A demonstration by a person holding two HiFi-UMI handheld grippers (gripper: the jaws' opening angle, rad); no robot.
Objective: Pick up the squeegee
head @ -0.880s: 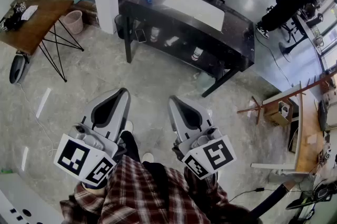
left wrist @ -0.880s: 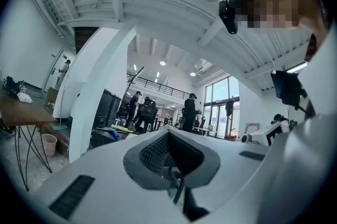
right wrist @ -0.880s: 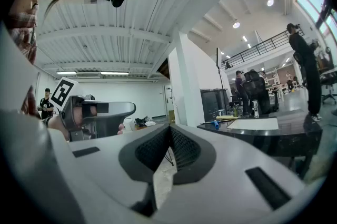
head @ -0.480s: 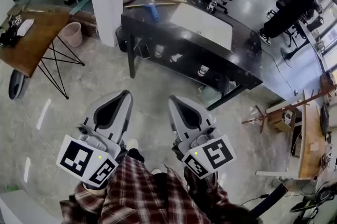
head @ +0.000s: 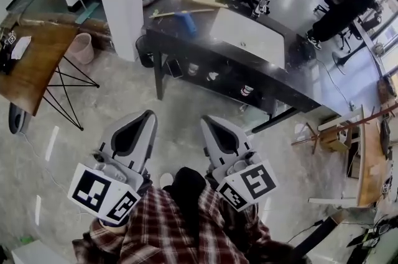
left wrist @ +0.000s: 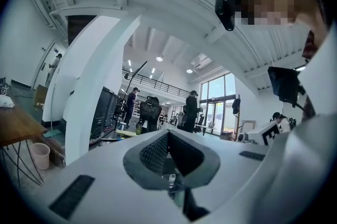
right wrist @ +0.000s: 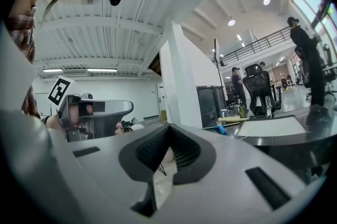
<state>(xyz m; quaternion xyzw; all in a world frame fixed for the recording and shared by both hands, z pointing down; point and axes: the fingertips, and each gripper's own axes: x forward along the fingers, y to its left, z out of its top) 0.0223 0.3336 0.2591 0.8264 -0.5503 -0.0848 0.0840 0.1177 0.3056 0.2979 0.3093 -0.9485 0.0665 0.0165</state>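
Well left of the left gripper stand a wooden table and a pink bin. Left and right gripper are both closed and empty (tips meeting). Ahead, across the floor, the squeegee lies on the black table, left of a white board.

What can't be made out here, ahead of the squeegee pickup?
- Blue object on the black table, head view: too small and blurred to confirm a squeegee.
- Same table, left gripper view: mostly hidden behind the shut left gripper.
- Small items under the table, head view: too small to identify.
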